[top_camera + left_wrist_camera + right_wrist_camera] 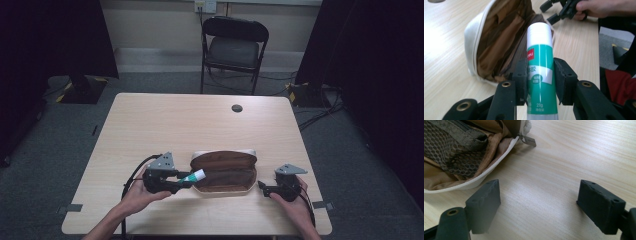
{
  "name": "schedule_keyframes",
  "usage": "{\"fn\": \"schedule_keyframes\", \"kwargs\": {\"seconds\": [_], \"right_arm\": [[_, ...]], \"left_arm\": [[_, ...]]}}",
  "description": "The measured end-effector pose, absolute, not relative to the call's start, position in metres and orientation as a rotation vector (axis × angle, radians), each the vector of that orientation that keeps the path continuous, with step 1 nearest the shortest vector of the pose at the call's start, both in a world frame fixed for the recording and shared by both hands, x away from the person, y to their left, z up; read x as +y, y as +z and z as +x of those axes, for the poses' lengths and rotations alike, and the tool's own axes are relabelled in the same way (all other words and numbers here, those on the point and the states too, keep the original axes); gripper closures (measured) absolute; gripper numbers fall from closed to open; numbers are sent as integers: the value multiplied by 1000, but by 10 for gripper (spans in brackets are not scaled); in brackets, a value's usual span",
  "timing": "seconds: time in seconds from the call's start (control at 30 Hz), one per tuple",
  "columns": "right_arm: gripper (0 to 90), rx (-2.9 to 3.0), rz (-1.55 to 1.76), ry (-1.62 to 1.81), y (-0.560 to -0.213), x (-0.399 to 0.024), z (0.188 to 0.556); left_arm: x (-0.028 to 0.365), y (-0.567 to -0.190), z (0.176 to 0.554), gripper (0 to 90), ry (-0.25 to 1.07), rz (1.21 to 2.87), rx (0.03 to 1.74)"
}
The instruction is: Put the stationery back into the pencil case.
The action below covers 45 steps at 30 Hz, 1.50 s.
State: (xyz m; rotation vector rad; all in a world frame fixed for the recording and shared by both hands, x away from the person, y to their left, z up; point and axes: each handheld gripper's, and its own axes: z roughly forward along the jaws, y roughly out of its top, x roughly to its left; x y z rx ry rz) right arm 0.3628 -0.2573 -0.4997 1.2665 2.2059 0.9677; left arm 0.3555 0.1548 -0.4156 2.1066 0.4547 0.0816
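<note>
- Left hand, at the near table edge: forearm enters from the bottom and angles up to the right; hand wraps the body of the left gripper, which points right toward the pouch
- Left gripper, state: both black jaws pressed against the sides of a glue stick, clamped at mid-body
- Glue stick, green label with white cap: long axis runs along the gripper's line; cap end points right and slightly away, reaching the pouch's left end; held off the tabletop
- Pouch, brown lining, white outer shell: lies unzipped and open at the near centre of the table, long axis left to right
- Right gripper, just beside the pouch's right end: points left toward it; jaws spread wide with bare wood between them, holding nothing
- Right hand: grips the gripper body from the right, forearm entering from the bottom
- Zipper pull: rests on the wood beside the pouch's open corner
</note>
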Motion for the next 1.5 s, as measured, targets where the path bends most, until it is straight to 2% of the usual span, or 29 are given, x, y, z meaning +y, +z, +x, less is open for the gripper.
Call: {"fn": "schedule_keyframes", "kwargs": {"seconds": [1.23,1.5], "right_arm": [[176,2206,1268,968,-500,-257,363],[176,2206,1266,968,-500,-257,363]], "left_arm": [[105,-440,400,657,125,2177,537],[96,-435,408,656,145,2191,530]]}}
